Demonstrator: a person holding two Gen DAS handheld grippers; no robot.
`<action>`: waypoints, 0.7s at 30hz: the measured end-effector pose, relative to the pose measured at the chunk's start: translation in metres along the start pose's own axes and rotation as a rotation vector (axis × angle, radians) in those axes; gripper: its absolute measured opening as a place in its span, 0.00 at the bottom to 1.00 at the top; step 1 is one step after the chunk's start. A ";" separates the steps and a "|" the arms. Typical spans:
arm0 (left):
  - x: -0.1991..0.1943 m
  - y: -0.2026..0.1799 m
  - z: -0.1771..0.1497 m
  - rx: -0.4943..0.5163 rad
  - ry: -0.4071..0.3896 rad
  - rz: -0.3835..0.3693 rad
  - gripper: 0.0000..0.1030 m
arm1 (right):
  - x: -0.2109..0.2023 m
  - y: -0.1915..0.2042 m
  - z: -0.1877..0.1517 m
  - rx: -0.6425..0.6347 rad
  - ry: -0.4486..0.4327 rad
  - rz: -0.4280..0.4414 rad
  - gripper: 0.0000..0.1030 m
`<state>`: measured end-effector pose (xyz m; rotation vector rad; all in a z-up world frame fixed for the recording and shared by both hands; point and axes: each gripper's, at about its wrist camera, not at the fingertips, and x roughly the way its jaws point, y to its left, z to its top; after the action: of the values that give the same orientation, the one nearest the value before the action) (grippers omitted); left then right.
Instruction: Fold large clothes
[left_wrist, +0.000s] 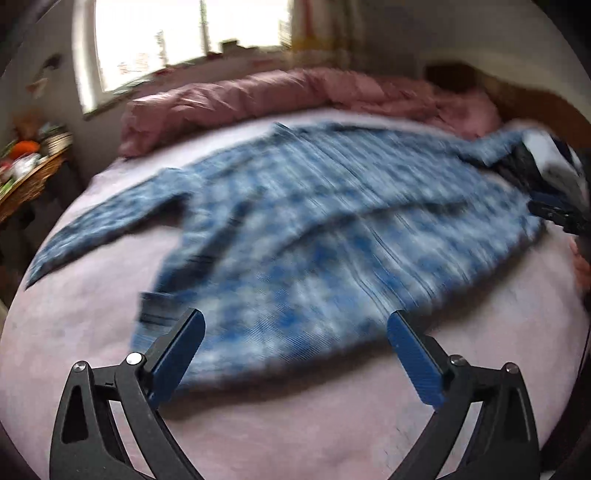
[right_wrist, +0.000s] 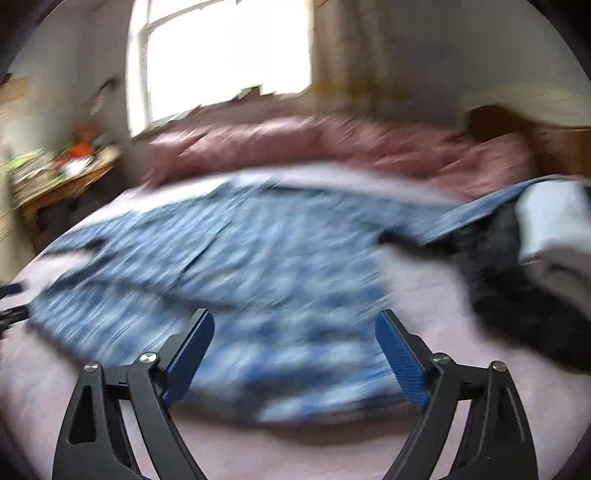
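Note:
A large blue-and-white checked shirt (left_wrist: 314, 221) lies spread on the pink bed sheet (left_wrist: 92, 332), one sleeve stretched out to the left. Both views are blurred. My left gripper (left_wrist: 295, 315) stands open just above the shirt's near hem, its blue pads (left_wrist: 177, 354) wide apart and pressing on nothing. In the right wrist view the same shirt (right_wrist: 240, 258) fills the middle. My right gripper (right_wrist: 294, 314) is open over the near edge of the shirt, with cloth seen between the fingers but not pinched.
A rolled pink duvet (left_wrist: 295, 92) runs along the far side of the bed below a bright window (left_wrist: 184, 33). Dark and white folded clothes (right_wrist: 546, 229) are stacked at the right. A cluttered wooden side table (left_wrist: 29, 166) stands at the left.

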<state>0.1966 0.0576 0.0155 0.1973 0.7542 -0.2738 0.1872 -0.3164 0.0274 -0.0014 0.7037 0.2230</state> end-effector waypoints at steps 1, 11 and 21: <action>0.003 -0.006 -0.002 0.034 0.015 -0.013 0.96 | 0.013 0.007 -0.004 -0.041 0.086 0.033 0.98; 0.026 -0.014 -0.017 0.140 0.087 0.137 0.96 | 0.029 0.048 -0.018 -0.282 0.174 -0.036 0.98; 0.030 0.005 -0.015 0.102 0.047 0.287 0.96 | 0.037 0.024 -0.015 -0.203 0.181 -0.158 0.98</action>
<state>0.2090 0.0608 -0.0154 0.4060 0.7484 -0.0352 0.2002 -0.2865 -0.0057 -0.2726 0.8541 0.1432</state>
